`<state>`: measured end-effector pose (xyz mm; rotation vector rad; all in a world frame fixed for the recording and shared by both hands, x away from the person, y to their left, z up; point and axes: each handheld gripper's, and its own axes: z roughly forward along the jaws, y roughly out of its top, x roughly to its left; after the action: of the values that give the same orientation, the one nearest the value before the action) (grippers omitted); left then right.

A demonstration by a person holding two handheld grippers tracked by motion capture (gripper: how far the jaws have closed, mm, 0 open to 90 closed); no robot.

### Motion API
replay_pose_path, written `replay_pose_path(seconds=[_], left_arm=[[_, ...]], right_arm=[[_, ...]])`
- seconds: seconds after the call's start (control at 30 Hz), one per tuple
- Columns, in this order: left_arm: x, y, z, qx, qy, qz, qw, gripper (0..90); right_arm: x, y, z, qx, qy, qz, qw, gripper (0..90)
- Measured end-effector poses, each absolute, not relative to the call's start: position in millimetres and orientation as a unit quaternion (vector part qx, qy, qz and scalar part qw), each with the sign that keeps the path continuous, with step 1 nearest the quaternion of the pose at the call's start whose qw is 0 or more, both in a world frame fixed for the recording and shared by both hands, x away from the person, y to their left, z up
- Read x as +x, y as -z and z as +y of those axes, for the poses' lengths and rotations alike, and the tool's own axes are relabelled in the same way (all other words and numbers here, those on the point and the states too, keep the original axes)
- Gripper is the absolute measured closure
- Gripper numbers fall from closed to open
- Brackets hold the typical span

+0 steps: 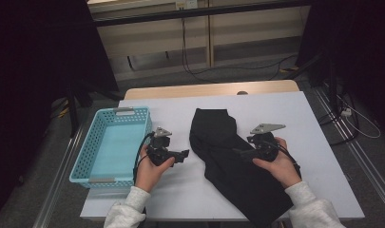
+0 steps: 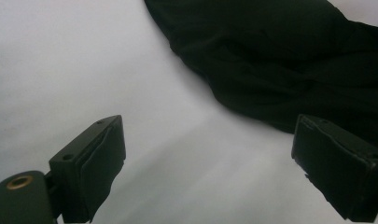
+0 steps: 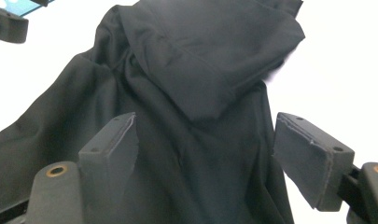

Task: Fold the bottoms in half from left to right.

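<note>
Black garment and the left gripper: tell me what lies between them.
Nothing visible. In the left gripper view only bare white table cover lies between the open left gripper and the edge of the black garment. In the high view the blue basket sits on the gripper's other side, away from the garment.

high view: dim room, black corners, white counter (image 1: 294, 142) the brightest patch | left gripper view: soft, greyish, claw blurred up close, faint shadow under black cloth (image 2: 289, 60) | right gripper view: counter glares to blown white, cloth folds fairly sharp, near edges soft
</note>
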<state>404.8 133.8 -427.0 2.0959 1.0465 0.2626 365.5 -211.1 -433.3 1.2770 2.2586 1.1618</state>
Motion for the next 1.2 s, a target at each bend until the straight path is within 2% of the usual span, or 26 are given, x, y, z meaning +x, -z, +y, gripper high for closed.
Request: replay_pose_path(seconds=[0.13, 0.33, 0.83, 0.93, 1.1, 1.2], left_arm=[[404.8, 426.4, 132.5, 0.822, -0.103, 0.41, 0.383, 9.6], [405.2, 424.9, 132.2, 0.82, -0.101, 0.411, 0.386, 9.4], [407.7, 425.9, 130.9, 0.819, -0.095, 0.41, 0.39, 8.5], [407.7, 426.0, 130.6, 0.82, -0.094, 0.409, 0.389, 8.5], [407.6, 425.4, 129.3, 0.822, -0.097, 0.407, 0.387, 8.5], [407.4, 424.5, 128.3, 0.822, -0.095, 0.408, 0.387, 8.5]], right_arm=[[360.7, 435.4, -220.6, 0.456, -0.403, 0.781, 0.137, 19.8], [350.0, 434.7, -236.1, 0.462, -0.406, 0.775, 0.147, 19.8], [330.3, 439.1, -258.3, 0.471, -0.381, 0.781, 0.151, 12.2], [326.6, 440.5, -264.2, 0.475, -0.387, 0.777, 0.145, 7.9], [321.7, 442.2, -273.2, 0.481, -0.387, 0.772, 0.15, 14.0], [319.1, 443.5, -277.1, 0.487, -0.382, 0.771, 0.154, 14.3]])
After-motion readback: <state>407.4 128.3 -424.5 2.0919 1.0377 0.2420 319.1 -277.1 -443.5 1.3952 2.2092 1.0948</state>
